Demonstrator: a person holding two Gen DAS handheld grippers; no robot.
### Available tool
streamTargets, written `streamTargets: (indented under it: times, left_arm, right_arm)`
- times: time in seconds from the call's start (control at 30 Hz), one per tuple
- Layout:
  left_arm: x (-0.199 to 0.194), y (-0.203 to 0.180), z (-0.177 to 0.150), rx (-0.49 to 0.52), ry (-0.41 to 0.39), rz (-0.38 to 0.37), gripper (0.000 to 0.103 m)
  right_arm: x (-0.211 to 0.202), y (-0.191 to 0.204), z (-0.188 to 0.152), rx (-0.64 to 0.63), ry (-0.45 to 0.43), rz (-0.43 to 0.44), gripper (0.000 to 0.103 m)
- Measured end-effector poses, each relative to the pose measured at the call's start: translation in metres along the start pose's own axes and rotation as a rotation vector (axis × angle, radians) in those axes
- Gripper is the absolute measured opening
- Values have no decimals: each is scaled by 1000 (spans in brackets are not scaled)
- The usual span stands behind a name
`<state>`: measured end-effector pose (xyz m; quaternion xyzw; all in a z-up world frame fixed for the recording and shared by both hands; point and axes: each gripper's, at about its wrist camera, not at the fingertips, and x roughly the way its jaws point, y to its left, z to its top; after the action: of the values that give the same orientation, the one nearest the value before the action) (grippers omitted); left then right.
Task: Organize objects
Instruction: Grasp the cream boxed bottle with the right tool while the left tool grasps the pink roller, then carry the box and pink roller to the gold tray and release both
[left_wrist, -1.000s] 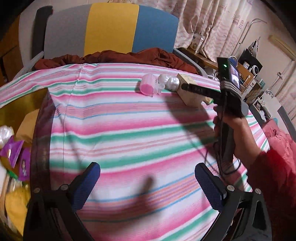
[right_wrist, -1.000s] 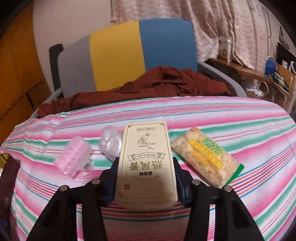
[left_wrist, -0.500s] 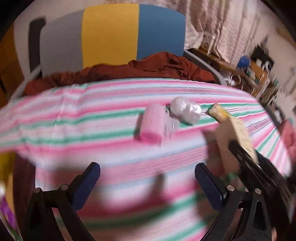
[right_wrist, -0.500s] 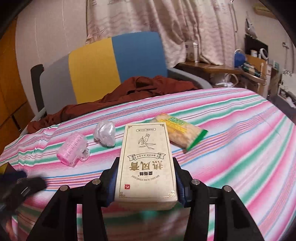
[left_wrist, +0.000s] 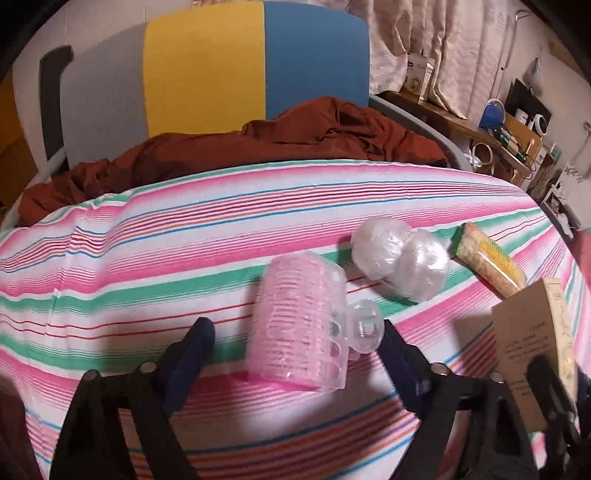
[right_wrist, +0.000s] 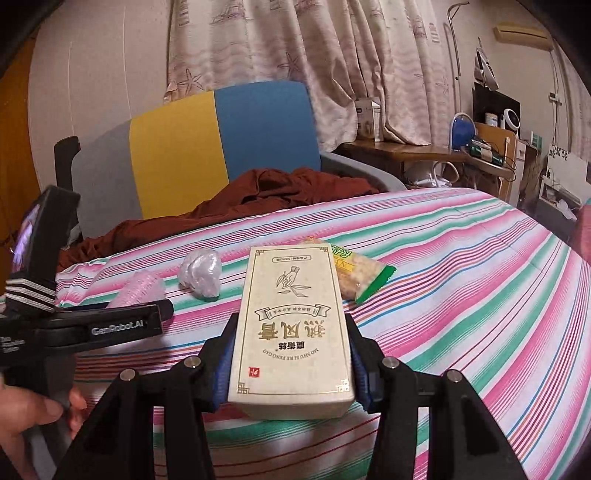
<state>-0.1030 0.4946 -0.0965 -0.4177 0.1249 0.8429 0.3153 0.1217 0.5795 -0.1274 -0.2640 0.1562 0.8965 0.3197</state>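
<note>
My right gripper (right_wrist: 290, 354) is shut on a cream box with gold print (right_wrist: 291, 328) and holds it above the striped cloth (right_wrist: 461, 295); the box also shows in the left wrist view (left_wrist: 532, 343). My left gripper (left_wrist: 295, 347) is open, its fingers on either side of a pink ribbed plastic clip (left_wrist: 301, 325) that lies on the cloth. A crumpled clear plastic wrap (left_wrist: 400, 258) and a green and yellow snack pack (left_wrist: 487, 260) lie just beyond. The left gripper body (right_wrist: 92, 325) shows in the right wrist view, in front of the pink clip (right_wrist: 142, 290).
A rust-brown garment (left_wrist: 258, 147) lies at the far edge of the cloth, in front of a grey, yellow and blue chair back (left_wrist: 207, 70). A cluttered wooden desk (right_wrist: 424, 155) stands at the back right by the curtains.
My left gripper has moved forward and right until the pink clip sits between its open fingers. My right gripper has lifted and drawn the box back from the snack pack.
</note>
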Motion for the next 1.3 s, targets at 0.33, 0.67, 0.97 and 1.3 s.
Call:
streamTargets:
  times: [0.33, 0.67, 0.97, 1.3]
  left_arm:
    - [-5, -10, -5, 74, -41, -28, 64]
    - [-57, 16, -50, -36, -127, 1, 64]
    - [-103, 20, -97, -3, -180, -20, 64]
    - [-152, 41, -142, -44, -185, -70, 64]
  right_arm:
    - [0, 0, -3, 3, 6, -2, 52]
    - [-4, 5, -3, -25, -16, -12, 52]
    - [-17, 23, -4, -111, -47, 32, 52]
    - [-48, 54, -26, -216, -53, 96, 52]
